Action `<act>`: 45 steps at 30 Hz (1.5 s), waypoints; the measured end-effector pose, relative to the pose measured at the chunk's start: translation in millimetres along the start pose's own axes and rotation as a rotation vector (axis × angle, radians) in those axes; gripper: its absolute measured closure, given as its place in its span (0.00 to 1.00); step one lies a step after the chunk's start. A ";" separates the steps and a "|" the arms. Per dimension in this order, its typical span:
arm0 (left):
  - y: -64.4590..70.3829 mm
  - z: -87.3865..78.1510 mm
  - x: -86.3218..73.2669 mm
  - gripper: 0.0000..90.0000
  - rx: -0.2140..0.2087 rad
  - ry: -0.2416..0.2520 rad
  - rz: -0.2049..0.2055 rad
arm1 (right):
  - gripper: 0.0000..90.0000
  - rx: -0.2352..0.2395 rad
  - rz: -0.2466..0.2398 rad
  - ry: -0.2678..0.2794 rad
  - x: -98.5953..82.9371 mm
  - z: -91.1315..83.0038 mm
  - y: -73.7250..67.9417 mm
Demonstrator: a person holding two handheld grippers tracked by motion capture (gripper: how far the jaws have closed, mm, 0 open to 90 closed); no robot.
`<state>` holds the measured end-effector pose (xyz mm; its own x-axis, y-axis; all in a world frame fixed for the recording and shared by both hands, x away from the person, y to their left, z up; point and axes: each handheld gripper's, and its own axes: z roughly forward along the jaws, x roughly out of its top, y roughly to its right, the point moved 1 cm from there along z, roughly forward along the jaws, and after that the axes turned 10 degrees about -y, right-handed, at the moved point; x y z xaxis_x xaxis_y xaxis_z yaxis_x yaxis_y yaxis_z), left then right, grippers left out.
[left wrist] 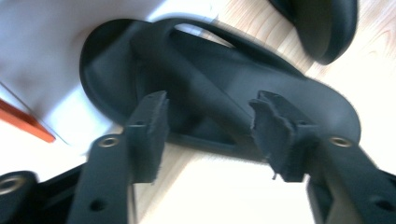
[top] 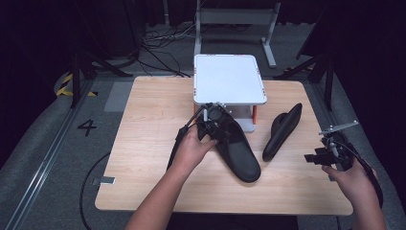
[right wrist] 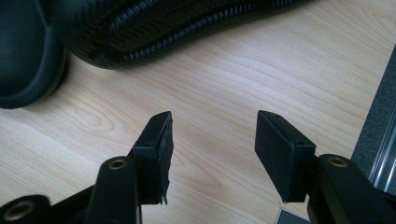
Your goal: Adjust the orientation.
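A black slipper [top: 242, 155] lies sole down on the wooden table [top: 153, 124], its strap end close to a white stand [top: 229, 79]. My left gripper [top: 215, 127] is at that strap end. In the left gripper view the gripper [left wrist: 208, 112] is open, its jaws on either side of the slipper's [left wrist: 289, 88] strap, not closed on it. A second black slipper [top: 282, 129] lies tipped on its side to the right. My right gripper [top: 313, 157] hovers open near the table's right edge. Below that gripper [right wrist: 214, 126] is bare wood, and the tipped slipper's ribbed sole [right wrist: 163, 23] lies beyond it.
The white stand's top [left wrist: 37, 46] has orange and grey legs and sits at the table's back middle. The table's right edge and grey floor [right wrist: 378, 121] are close beside my right gripper. Cables and metal frames stand on the floor behind the table.
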<state>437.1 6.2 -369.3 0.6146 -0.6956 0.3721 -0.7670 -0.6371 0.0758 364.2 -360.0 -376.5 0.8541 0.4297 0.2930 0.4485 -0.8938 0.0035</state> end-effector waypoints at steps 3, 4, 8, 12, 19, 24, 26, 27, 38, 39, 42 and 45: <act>-0.5 23.7 -2.9 0.41 -0.056 -0.058 -0.042 | 0.52 0.002 -0.006 -0.001 1.1 0.3 -1.1; -0.3 27.9 -2.4 0.39 -0.069 -0.074 -0.053 | 0.52 0.003 -0.008 -0.002 1.4 1.0 -1.3; 4.1 47.0 2.2 0.37 -0.103 -0.104 -0.073 | 0.51 0.000 -0.008 -0.004 1.2 2.4 -1.5; 6.3 61.7 6.4 0.36 -0.124 -0.149 -0.101 | 0.51 -0.002 -0.004 -0.006 -0.4 2.9 -0.1; 7.6 65.4 9.2 0.50 -0.154 -0.156 -0.100 | 0.51 -0.008 -0.002 -0.014 -2.3 2.9 0.2; -0.8 55.6 2.4 0.60 -0.150 -0.138 -0.115 | 0.51 -0.008 -0.009 -0.017 -0.6 5.0 -2.2; -4.1 49.4 -3.3 0.67 -0.134 -0.133 -0.121 | 0.50 -0.006 -0.012 -0.022 1.1 6.5 -3.0; -5.3 47.0 -6.6 0.69 -0.133 -0.130 -0.125 | 0.50 -0.007 -0.016 -0.023 2.7 7.5 -3.3; -15.0 19.8 -54.9 0.77 -0.026 -0.117 -0.197 | 0.50 0.006 -0.079 -0.021 25.0 12.5 -15.1; -14.8 18.3 -58.1 0.77 -0.022 -0.115 -0.206 | 0.50 0.007 -0.084 -0.022 27.0 12.9 -16.2; -12.7 14.6 -71.7 0.77 -0.050 -0.134 -0.239 | 0.50 0.011 -0.102 -0.021 32.8 14.6 -19.1; -11.2 12.0 -80.7 0.71 -0.093 -0.149 -0.246 | 0.50 0.013 -0.115 -0.024 38.2 16.3 -22.3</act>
<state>398.3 65.5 -411.2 0.7993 -0.5694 0.1921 -0.6008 -0.7643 0.2343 391.2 -321.5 -381.0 0.8027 0.5327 0.2683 0.5473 -0.8366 0.0236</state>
